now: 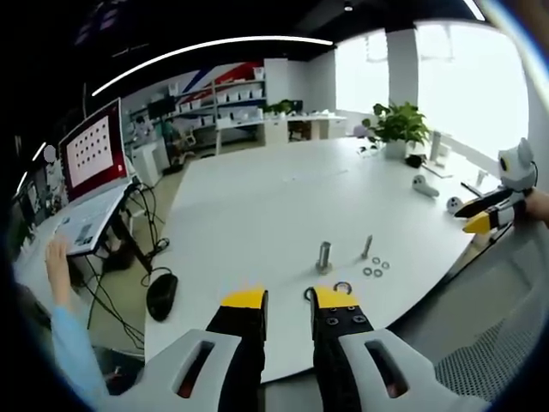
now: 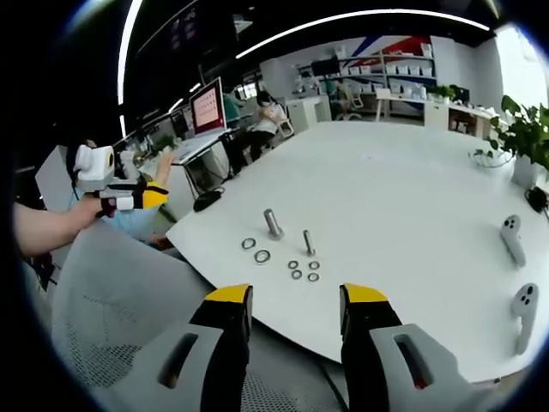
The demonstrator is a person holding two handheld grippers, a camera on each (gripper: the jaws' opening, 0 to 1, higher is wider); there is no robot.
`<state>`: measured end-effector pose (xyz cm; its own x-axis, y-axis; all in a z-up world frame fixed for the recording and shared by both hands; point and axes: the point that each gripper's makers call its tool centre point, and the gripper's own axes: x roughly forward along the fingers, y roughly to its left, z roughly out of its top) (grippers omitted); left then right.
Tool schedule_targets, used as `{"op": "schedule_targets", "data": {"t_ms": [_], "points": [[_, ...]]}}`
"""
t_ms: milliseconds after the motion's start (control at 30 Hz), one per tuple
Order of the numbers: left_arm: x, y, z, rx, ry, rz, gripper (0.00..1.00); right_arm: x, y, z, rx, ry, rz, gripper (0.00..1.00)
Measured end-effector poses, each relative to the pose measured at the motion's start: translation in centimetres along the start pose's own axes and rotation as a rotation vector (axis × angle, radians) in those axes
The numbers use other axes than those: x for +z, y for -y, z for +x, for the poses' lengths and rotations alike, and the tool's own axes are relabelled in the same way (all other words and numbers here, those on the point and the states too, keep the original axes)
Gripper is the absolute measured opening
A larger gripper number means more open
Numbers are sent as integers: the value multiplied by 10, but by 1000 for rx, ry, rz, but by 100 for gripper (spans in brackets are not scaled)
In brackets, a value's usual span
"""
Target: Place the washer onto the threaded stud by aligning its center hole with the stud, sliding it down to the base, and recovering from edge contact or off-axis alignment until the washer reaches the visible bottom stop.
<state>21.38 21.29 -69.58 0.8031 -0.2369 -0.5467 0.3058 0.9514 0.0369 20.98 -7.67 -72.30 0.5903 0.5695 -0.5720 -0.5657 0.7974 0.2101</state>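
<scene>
While both tools [image 1: 287, 300] [image 2: 294, 296] gape empty, the table [image 2: 412, 180] holds two studs [image 2: 273, 223] [image 2: 308, 242] — six washers [image 2: 262, 256].

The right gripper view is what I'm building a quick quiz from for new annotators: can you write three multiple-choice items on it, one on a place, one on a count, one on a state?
1. Where do the washers lie?
A. On the white table, beside the two studs
B. On the mesh chair
C. Next to the potted plant

2. How many upright studs stand on the table?
A. One
B. Two
C. Four

3. How do the right tongs stand?
A. Shut on a washer
B. Shut on a stud
C. Open, holding nothing

Answers:
1. A: the small rings sit flat on the table around the thick stud and the thin stud.
2. B: one thick and one thin stud stand near the table's edge.
3. C: a clear gap shows between the yellow tips, with nothing in it.
</scene>
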Motion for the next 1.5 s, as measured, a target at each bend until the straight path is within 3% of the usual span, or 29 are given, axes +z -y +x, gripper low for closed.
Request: {"op": "schedule_targets", "data": {"t_ms": [233, 300, 433, 833, 1100, 1267, 1500], "points": [[1, -1, -1, -2, 11, -6, 17, -1, 1, -1, -6, -1, 9, 43], [7, 4, -1, -25, 38, -15, 17, -3, 3, 0, -9, -17, 8, 42], [1, 7, 2, -39, 10, -7, 18, -6, 3, 0, -9, -32, -1, 42], [5, 4, 0, -26, 12, -10, 19, -6, 5, -1, -13, -32, 10, 42], [-8, 8, 7, -68, -102, 20, 19, -4, 8, -2, -21, -14, 28, 42], [0, 5, 15, -96, -124, 45, 19, -4, 10, -3, -26, -11, 45, 42], [3, 23, 43, -163, -192, 99, 20, -3, 10, -3, -26, -6, 49, 42]]}}
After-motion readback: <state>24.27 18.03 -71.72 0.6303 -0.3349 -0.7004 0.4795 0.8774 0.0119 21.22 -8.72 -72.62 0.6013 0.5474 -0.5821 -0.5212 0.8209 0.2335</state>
